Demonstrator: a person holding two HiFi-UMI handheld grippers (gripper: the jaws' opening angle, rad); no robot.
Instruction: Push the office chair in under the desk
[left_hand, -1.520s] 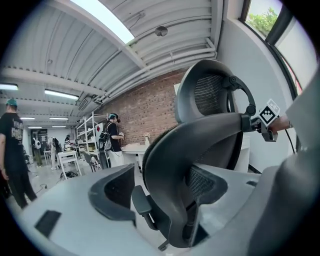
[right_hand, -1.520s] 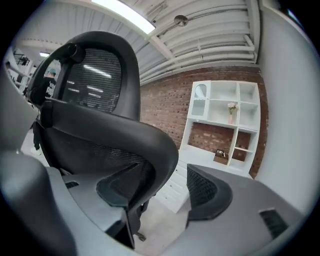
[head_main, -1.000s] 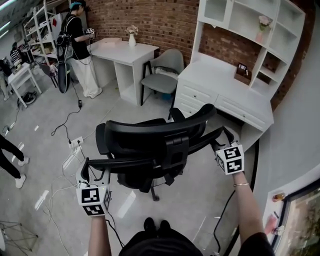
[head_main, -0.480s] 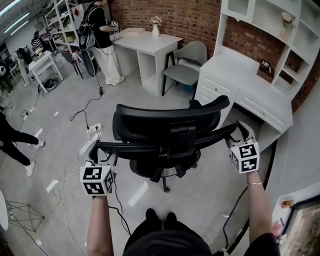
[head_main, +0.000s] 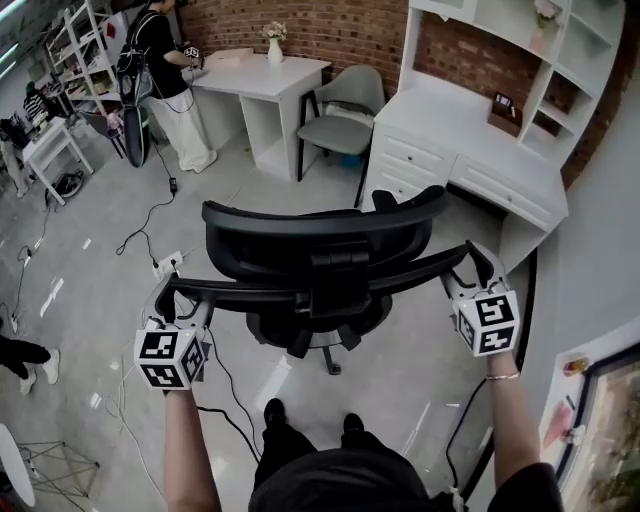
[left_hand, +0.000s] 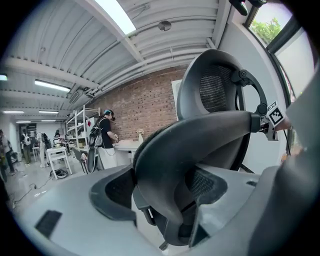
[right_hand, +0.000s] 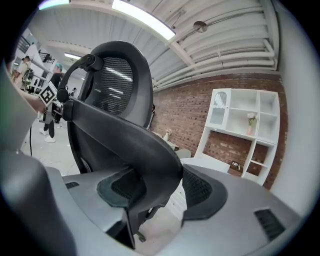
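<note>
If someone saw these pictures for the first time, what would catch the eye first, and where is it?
The black office chair fills the middle of the head view. The left gripper and the right gripper each clamp one of its armrests, at the picture's left and right. Beyond the chair, at the upper right, stands the white desk with shelves, against a brick wall.
</note>
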